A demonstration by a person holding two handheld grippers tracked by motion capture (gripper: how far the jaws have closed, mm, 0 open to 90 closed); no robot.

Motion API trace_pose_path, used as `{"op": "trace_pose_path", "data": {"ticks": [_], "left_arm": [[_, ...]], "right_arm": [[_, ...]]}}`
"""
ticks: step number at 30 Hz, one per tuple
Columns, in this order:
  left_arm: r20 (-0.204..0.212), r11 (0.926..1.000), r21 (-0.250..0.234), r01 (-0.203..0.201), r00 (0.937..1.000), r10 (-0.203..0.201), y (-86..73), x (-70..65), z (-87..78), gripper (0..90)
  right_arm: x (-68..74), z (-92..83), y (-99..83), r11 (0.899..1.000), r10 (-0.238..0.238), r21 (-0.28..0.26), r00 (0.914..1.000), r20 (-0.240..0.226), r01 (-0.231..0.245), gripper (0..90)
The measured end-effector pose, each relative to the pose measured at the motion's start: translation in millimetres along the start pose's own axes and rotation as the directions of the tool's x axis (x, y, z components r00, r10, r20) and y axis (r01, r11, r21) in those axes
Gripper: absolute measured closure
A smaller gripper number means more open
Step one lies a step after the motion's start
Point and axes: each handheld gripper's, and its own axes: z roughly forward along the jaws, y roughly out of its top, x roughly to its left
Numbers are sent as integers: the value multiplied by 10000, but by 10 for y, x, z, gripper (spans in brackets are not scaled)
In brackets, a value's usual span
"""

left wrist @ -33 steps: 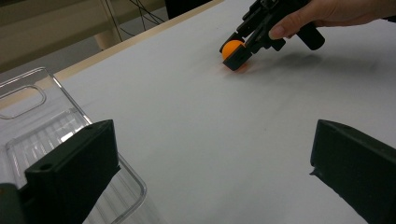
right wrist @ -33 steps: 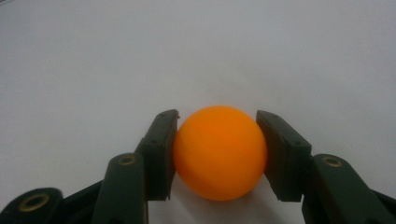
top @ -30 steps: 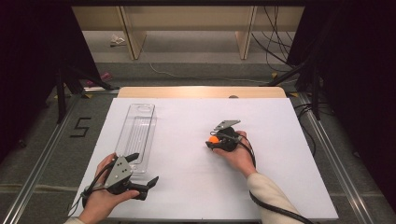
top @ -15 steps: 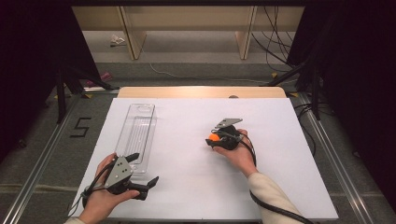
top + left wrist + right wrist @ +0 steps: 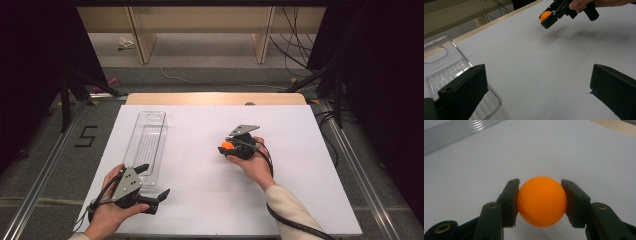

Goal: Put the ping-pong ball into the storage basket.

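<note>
gripping an orange ball (image 5: 541, 201) between its 2 black jaws, the right gripper (image 5: 231, 148) hung over the middle of the white table (image 5: 300, 200), with the ball pinched at its widest part and both pads flat against it. the ball looked smooth and light, so the likeliest slip was a squirt: any extra squeeze or a sideways jolt could have popped it out forward, and on a bare flat sheet it would have rolled freely, perhaps off an edge. easing the pinch too early would have done the same. the clear plastic tray (image 5: 147, 145) lay well apart to the left, lengthwise, and seemed the probable place for the ball. its walls looked low, so a ball let go from any height might have bounced out again. the left gripper (image 5: 150, 195) rested at the tray's near end with its jaws spread wide and nothing between them, 1 jaw just over the tray's corner. a nudge from it could have shifted the light tray.
</note>
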Motion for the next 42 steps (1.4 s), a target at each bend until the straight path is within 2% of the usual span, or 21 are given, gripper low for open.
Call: {"op": "trace_pose_path", "data": {"ticks": [9,42], "left_arm": [[0,10000,5,-9,10000,9,-1,0,0,10],[17,10000,25,-20,10000,20,-5,-3,3,19]], "right_arm": [[33,-26,46,9998,-24,-216,10000,-77,22,514],[179,-49,177,9987,-261,-450,9990,-350,245,514]]}}
